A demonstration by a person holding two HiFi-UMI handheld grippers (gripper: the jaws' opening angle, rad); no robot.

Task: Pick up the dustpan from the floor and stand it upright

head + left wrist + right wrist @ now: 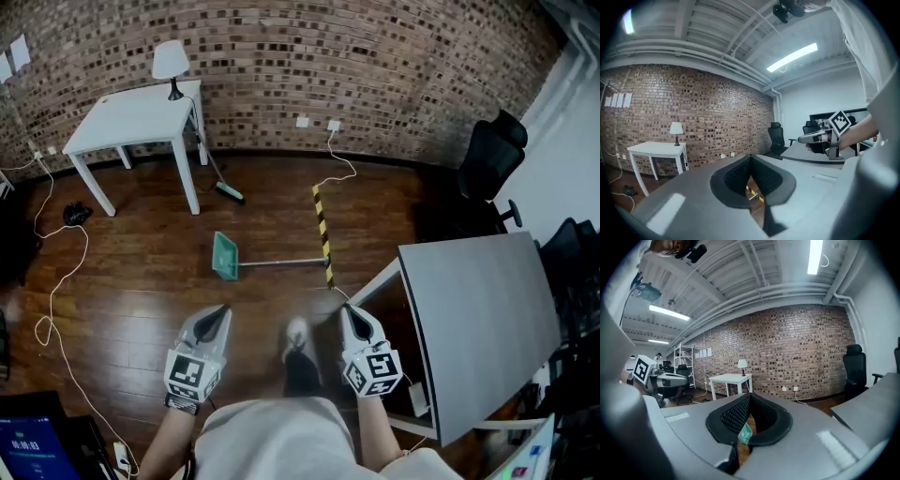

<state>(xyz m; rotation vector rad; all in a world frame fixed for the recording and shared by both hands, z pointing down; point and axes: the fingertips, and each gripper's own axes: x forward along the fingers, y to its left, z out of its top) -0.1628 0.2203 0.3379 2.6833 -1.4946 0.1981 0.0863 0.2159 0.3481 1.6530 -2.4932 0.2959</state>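
The green dustpan (224,256) lies flat on the wooden floor, its long grey handle (281,262) pointing right toward a yellow-black tape strip (322,234). Both grippers are held low, well short of it. My left gripper (223,310) is shut and empty, its jaws meeting at the tip (750,157). My right gripper (345,309) is also shut with nothing held (749,394). In the right gripper view a bit of the dustpan (745,433) shows through the gap behind the jaws. Each gripper view catches the other gripper at its side.
A white table (141,117) with a lamp (171,64) stands by the brick wall, and a broom (222,186) leans beside it. A grey desk (487,319) is close on the right, black chairs (492,155) beyond. Cables (56,281) trail along the left floor. The person's shoe (297,342) is between the grippers.
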